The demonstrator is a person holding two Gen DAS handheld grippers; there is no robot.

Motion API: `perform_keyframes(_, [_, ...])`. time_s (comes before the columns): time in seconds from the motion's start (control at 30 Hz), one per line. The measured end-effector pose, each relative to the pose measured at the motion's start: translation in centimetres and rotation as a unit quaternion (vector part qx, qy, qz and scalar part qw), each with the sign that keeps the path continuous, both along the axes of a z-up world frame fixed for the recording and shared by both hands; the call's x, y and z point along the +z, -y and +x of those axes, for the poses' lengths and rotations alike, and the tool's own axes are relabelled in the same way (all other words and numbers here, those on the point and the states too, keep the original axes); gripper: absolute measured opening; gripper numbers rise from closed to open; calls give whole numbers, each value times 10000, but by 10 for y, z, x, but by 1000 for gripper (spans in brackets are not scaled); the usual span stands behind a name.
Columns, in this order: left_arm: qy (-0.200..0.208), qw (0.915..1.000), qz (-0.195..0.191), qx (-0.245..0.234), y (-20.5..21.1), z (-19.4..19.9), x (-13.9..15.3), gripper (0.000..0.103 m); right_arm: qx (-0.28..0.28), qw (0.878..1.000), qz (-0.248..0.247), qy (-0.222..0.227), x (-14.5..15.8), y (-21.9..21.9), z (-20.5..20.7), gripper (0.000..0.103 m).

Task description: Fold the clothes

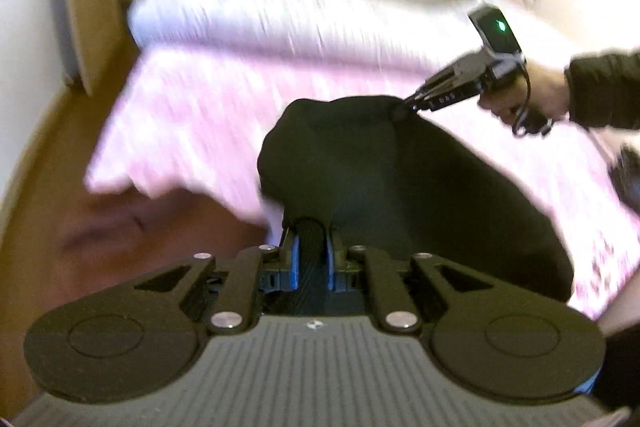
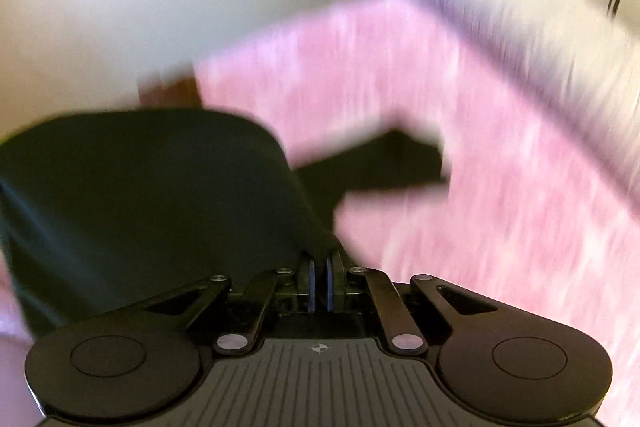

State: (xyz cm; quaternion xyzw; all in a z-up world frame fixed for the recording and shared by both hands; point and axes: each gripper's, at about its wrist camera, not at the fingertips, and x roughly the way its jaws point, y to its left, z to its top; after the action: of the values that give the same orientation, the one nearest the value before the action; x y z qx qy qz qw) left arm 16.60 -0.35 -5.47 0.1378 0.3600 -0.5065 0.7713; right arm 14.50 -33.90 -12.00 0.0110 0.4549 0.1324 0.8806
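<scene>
1. Black garment (image 1: 420,187): a soft, limp, light cloth with a matt weave that should not slip. It hangs slack between your two tongs above the pink bedspread (image 1: 192,115), sagging in the middle. Take it by edges or corners, as you do now; a grip mid-panel would likely bunch it.
2. Left gripper (image 1: 311,247): clenched on the near edge of the garment, with cloth pinched between the blue pads.
3. Right gripper (image 1: 404,107): clamped on a far corner of the garment, your hand (image 1: 520,95) and dark sleeve (image 1: 604,91) behind it. Its own camera shows cloth trailing from the closed pads (image 2: 311,283).
4. Black strip on the spread, right wrist view (image 2: 392,163): sleeve or separate piece, you cannot tell through the blur.
5. Pale pillow or rolled quilt (image 1: 248,15): at the far end of the bed, well apart.
6. Dark item at the right edge (image 1: 628,179): unidentified, near your laying area.
7. Wooden floor (image 1: 48,155): left of the bed; keep the hanging hem over the spread.
</scene>
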Motion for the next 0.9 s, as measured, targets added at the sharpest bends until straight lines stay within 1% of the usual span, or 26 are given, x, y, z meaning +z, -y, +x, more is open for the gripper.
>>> perform_keyframes(0.1, [512, 9973, -513, 134, -2, -5, 64, 9, -50, 9949, 229, 977, 73, 8, 5, 4])
perform_keyframes(0.17, [896, 9933, -733, 5, 2, -22, 108, 9, -156, 9851, 427, 1659, 123, 19, -5, 4])
perform_keyframes(0.23, [1242, 9881, -868, -256, 15, -49, 150, 9, -316, 9713, 630, 2272, 166, 36, -26, 4])
perform_keyframes(0.27, [1408, 9848, -925, -415, 22, -65, 171, 9, -402, 9630, 709, 2570, 186, 46, -42, 4])
perform_keyframes(0.33, [1642, 9780, -998, -818, 41, -103, 203, 9, -603, 9467, 781, 3065, 217, 70, -82, 4])
perform_keyframes(0.4, [1690, 9711, -1118, -1259, 64, -149, 228, 9, -873, 9311, 830, 3442, 235, 101, -132, 4])
perform_keyframes(0.47, [1574, 9646, -1279, -1688, 99, -201, 242, 9, -1233, 9184, 854, 3661, 237, 138, -190, 4])
perform_keyframes(0.53, [1339, 9592, -1345, -2098, 138, -253, 240, 9, -1652, 9127, 897, 3629, 227, 180, -249, 4])
perform_keyframes(0.57, [1043, 9561, -1381, -2363, 163, -279, 228, 9, -1887, 9118, 924, 3528, 216, 204, -280, 4])
perform_keyframes(0.63, [447, 9455, -1448, -2881, 215, -330, 205, 10, -2309, 9140, 781, 3244, 185, 249, -338, 6])
perform_keyframes(0.67, [146, 9380, -1476, -3133, 241, -356, 194, 11, -2568, 9168, 641, 2991, 165, 272, -367, 8])
perform_keyframes(0.7, [-249, 9307, -1443, -3352, 268, -378, 175, 14, -2936, 9180, 427, 2631, 146, 293, -396, 14])
perform_keyframes(0.73, [-643, 9215, -1405, -3562, 294, -399, 157, 16, -3295, 9164, 212, 2263, 128, 313, -425, 22])
perform_keyframes(0.77, [-1003, 9146, -1274, -3705, 317, -417, 138, 16, -3644, 9119, -4, 1888, 109, 333, -454, 26])
perform_keyframes(0.8, [-1358, 9061, -1142, -3841, 340, -434, 119, 20, -3988, 9039, -179, 1534, 92, 352, -484, 30])
perform_keyframes(0.83, [-1473, 9011, -998, -3954, 356, -448, 103, 22, -4311, 8926, -200, 1301, 81, 366, -517, 33])
perform_keyframes(0.87, [-1504, 8998, -780, -4021, 369, -461, 88, 23, -4527, 8836, -157, 1183, 74, 375, -549, 35])
perform_keyframes(0.9, [-1529, 8990, -635, -4054, 378, -466, 77, 24, -4718, 8751, -135, 1072, 67, 382, -578, 39])
